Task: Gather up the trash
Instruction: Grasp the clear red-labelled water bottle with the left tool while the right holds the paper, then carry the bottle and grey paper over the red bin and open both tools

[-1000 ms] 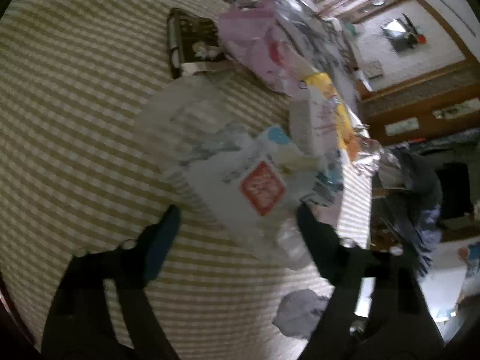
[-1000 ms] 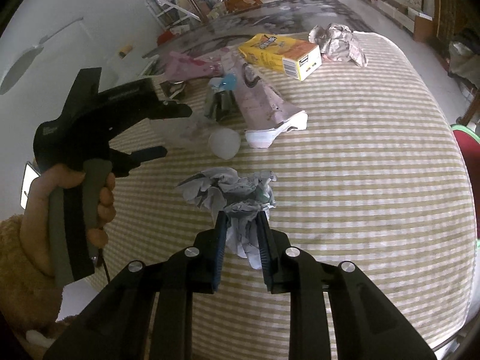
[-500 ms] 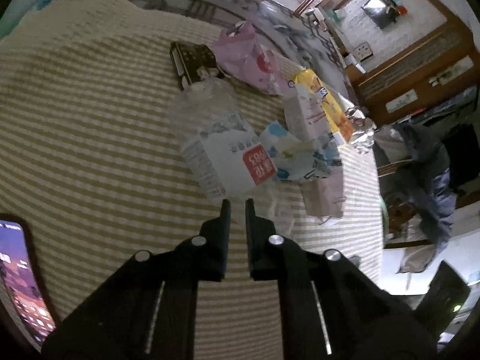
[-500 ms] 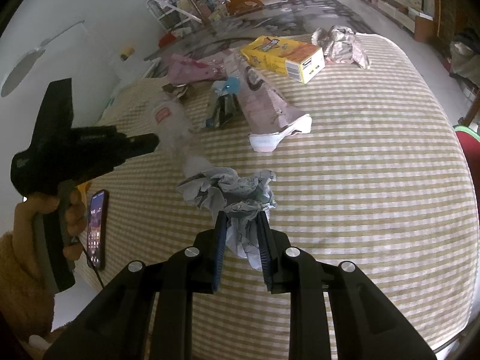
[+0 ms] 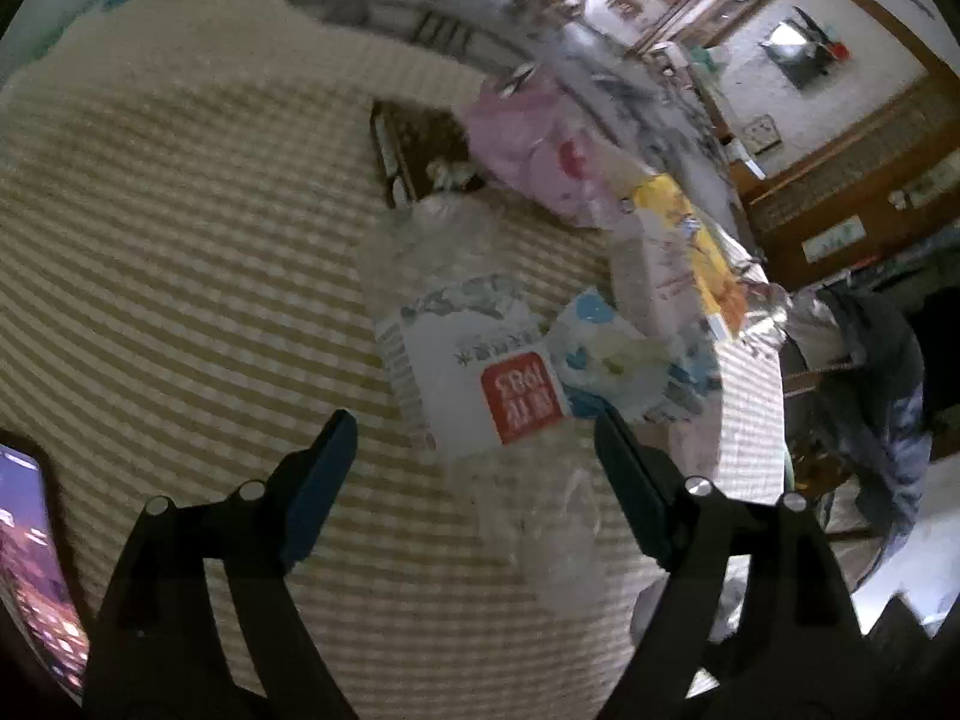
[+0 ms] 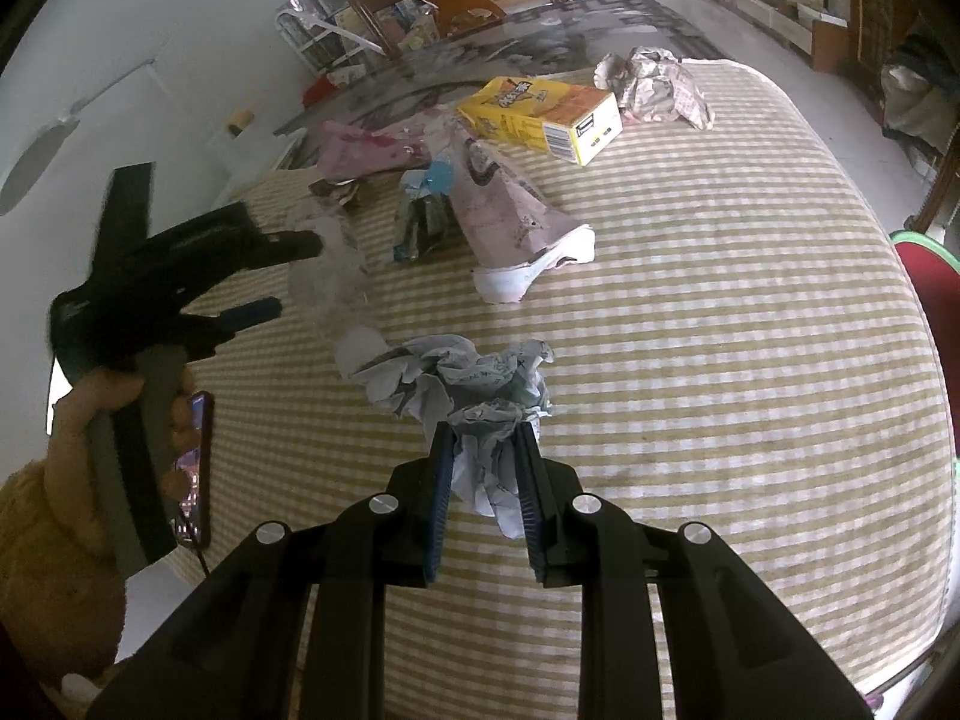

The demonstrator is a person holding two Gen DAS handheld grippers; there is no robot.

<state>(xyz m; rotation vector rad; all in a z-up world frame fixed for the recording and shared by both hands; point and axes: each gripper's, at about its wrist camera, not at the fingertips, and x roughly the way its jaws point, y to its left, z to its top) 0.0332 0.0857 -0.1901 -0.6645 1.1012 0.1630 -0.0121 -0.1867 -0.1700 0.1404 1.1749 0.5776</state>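
My right gripper (image 6: 483, 441) is shut on a crumpled grey-white paper wad (image 6: 462, 378) that rests on the striped tablecloth (image 6: 720, 312). My left gripper (image 5: 474, 438) is open; a clear plastic bottle with a white label and red square (image 5: 474, 354) lies between and just beyond its fingers. From the right wrist view the left gripper (image 6: 288, 276) is held over the table's left side with the bottle (image 6: 330, 276) at its tips. Further trash lies behind: a yellow box (image 6: 540, 111), pink wrappers (image 6: 510, 210), a blue-white wrapper (image 5: 624, 354), crumpled foil (image 6: 654, 84).
A phone with a lit screen (image 6: 195, 468) lies at the table's left edge, also seen in the left wrist view (image 5: 30, 564). A dark flat packet (image 5: 414, 144) lies beyond the bottle. A red chair (image 6: 930, 276) stands at the right. Wooden furniture is behind.
My left gripper shut half a second ago and is now open again around the bottle's lower end. My right gripper has stayed shut on the paper wad, unmoved.
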